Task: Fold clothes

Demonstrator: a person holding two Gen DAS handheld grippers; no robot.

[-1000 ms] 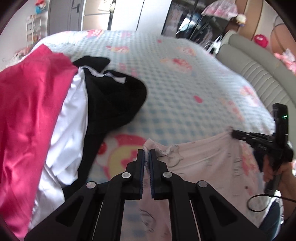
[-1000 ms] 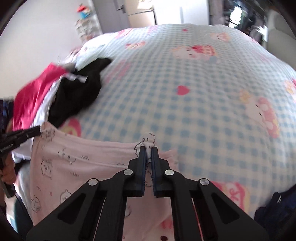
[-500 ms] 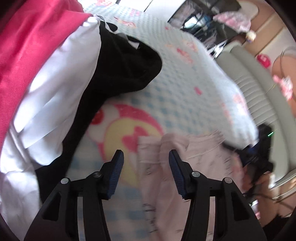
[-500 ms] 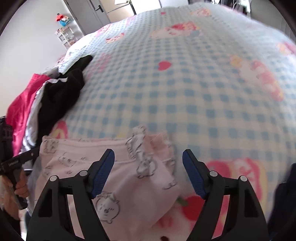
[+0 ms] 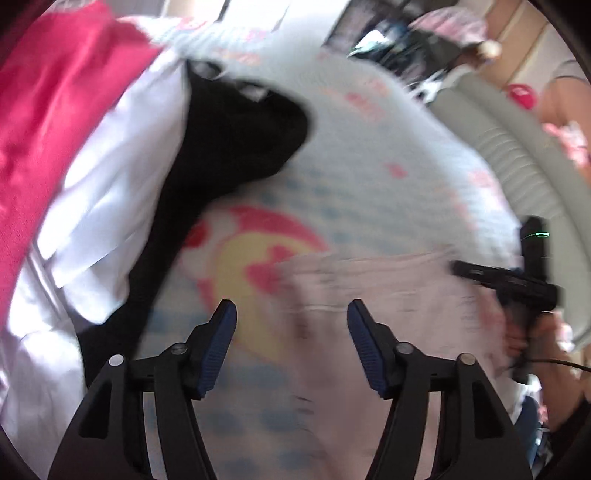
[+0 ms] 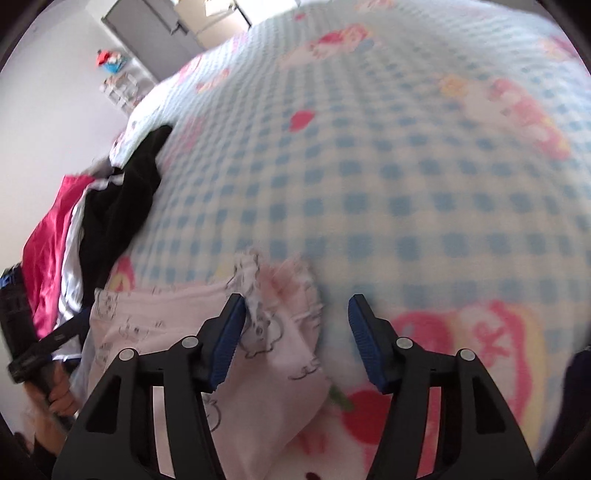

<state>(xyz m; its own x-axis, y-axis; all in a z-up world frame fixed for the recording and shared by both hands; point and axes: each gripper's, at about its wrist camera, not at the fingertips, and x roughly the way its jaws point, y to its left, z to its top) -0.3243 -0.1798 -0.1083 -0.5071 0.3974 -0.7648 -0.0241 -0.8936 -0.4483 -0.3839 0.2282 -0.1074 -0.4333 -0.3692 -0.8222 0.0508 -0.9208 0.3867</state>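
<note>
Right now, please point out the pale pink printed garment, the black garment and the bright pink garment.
pale pink printed garment (image 6: 155, 325): right wrist view, flat printed part.
black garment (image 5: 236, 147): left wrist view, middle of the heap.
bright pink garment (image 5: 48, 110): left wrist view, broad upper part.

Covered by a blue-and-white checked blanket (image 6: 406, 206) with pink cartoon prints. Stood against a pale wall (image 6: 55, 110), beside a grey wardrobe (image 6: 155, 29) and a small shelf (image 6: 122, 88). Ribbed grey headboard (image 5: 517, 155) at one side; daylit throughout.

Right gripper (image 6: 295, 325) jaws spread above blurred, seemingly bunched pink garment (image 6: 266, 332) on bedspread (image 6: 406, 184).
</note>
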